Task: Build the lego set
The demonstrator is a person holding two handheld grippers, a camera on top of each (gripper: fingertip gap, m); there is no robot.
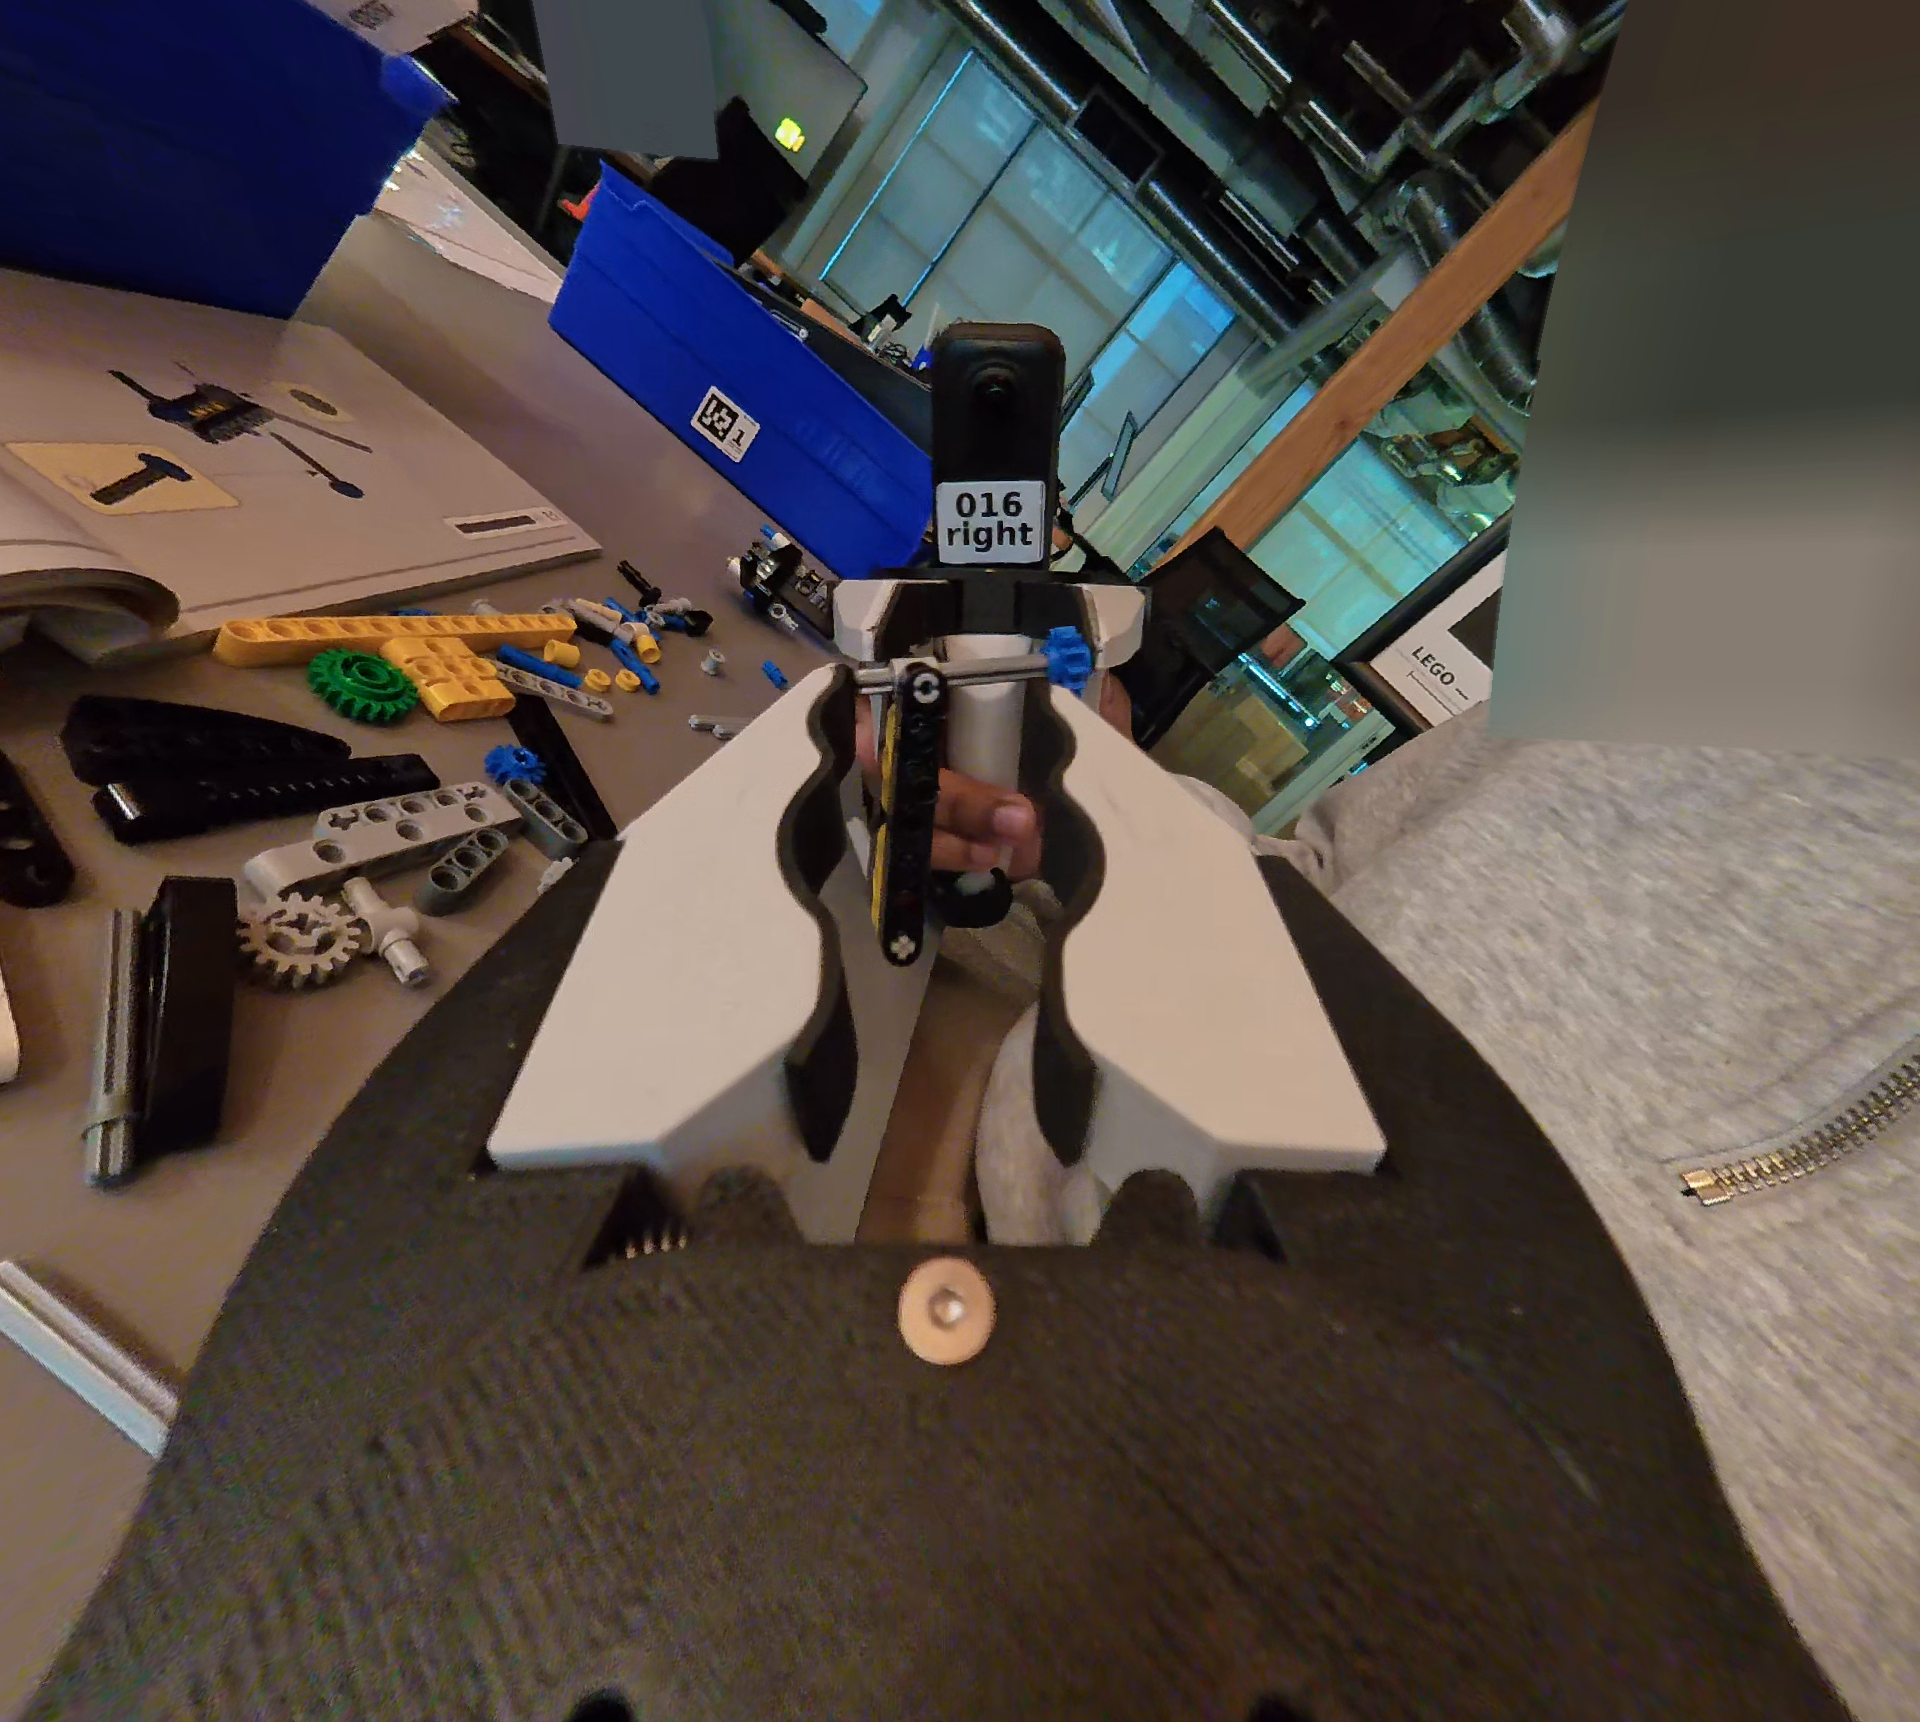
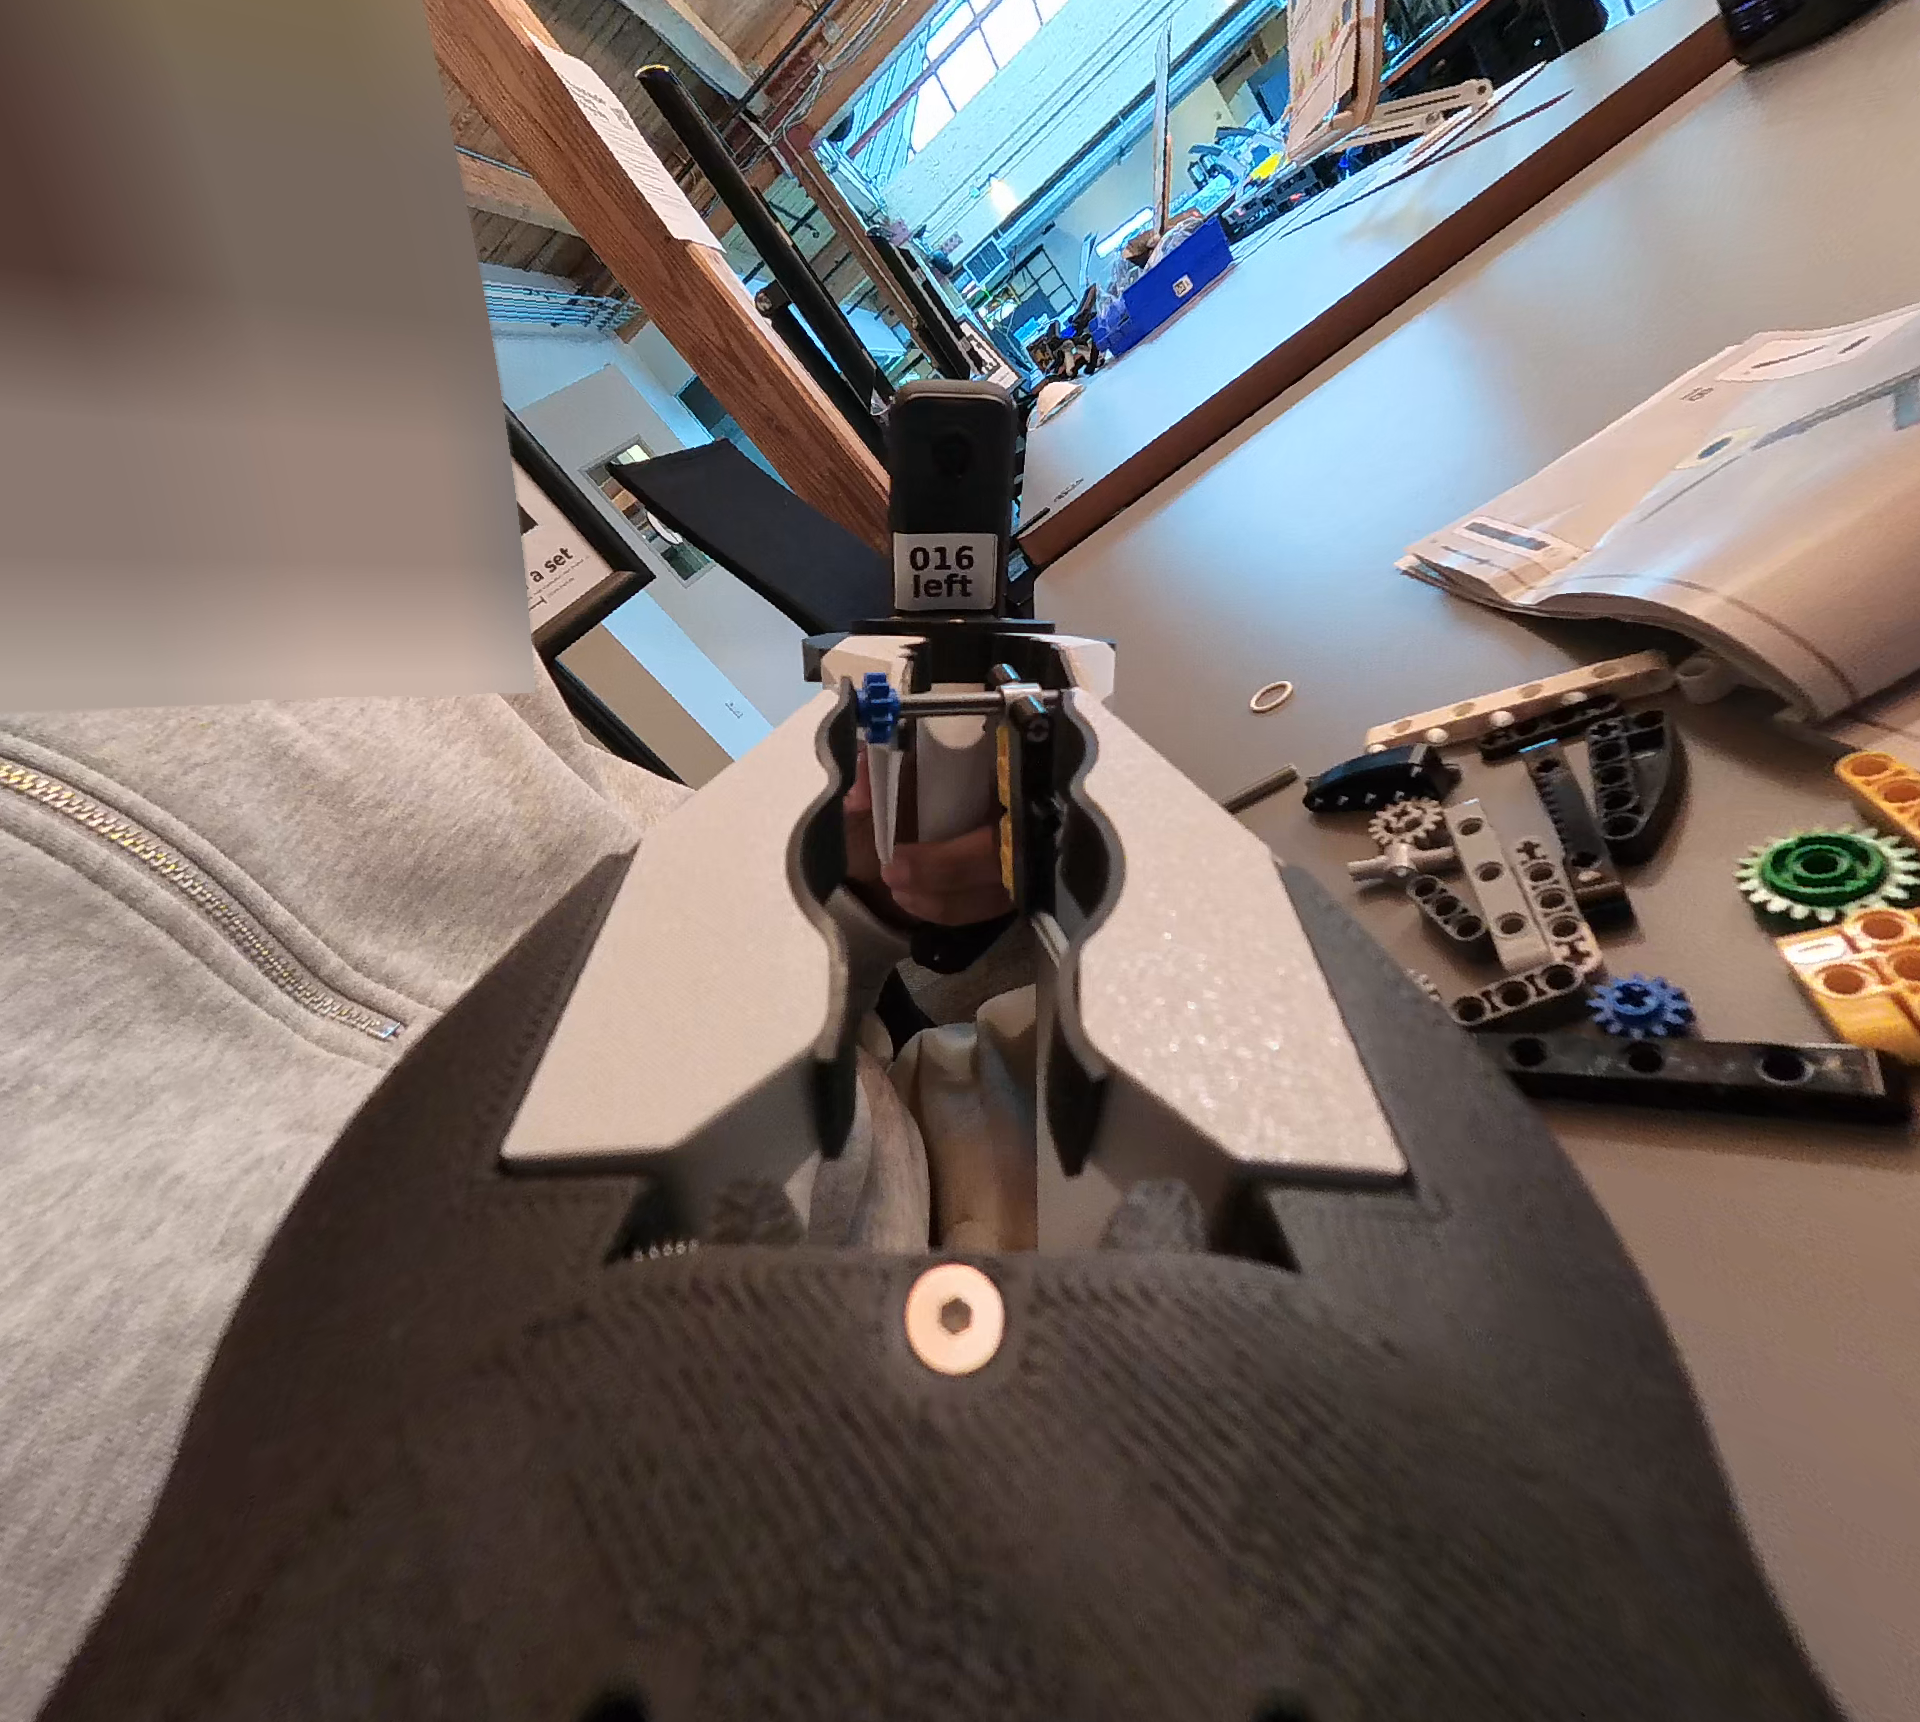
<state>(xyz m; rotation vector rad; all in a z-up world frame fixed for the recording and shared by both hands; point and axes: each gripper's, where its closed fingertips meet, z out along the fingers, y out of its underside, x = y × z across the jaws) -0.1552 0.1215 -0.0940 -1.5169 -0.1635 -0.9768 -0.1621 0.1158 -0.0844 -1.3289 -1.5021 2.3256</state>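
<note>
A small lego assembly hangs in the air between my two grippers, which face each other tip to tip. It is a grey axle (image 1: 977,673) with a blue gear (image 1: 1065,659) on one end and a black-and-yellow beam (image 1: 912,815) hanging from the other. My left gripper (image 1: 961,680) spans the axle lengthwise, with its fingertips (image 1: 831,685) at the two ends. My right gripper (image 2: 951,701) closes on the same axle (image 2: 951,704), with the blue gear (image 2: 878,706) by one finger and the beam (image 2: 1031,779) by the other. Each gripper shows in the other's view: the right (image 1: 992,633) and the left (image 2: 956,664).
Loose parts lie on the grey table (image 1: 644,467): a yellow beam (image 1: 395,633), a green gear (image 1: 362,685), black beams (image 1: 249,779) and a grey gear (image 1: 296,940). An open instruction booklet (image 1: 260,467) and blue bins (image 1: 727,384) stand behind. A person's grey zip sweater (image 1: 1610,997) is close. Left and right tips are no more than a few centimetres apart. About 10 cm separates my left fingertips from the grey gear (image 1: 296,940). Look for it in the right wrist view (image 2: 1397,815) too.
</note>
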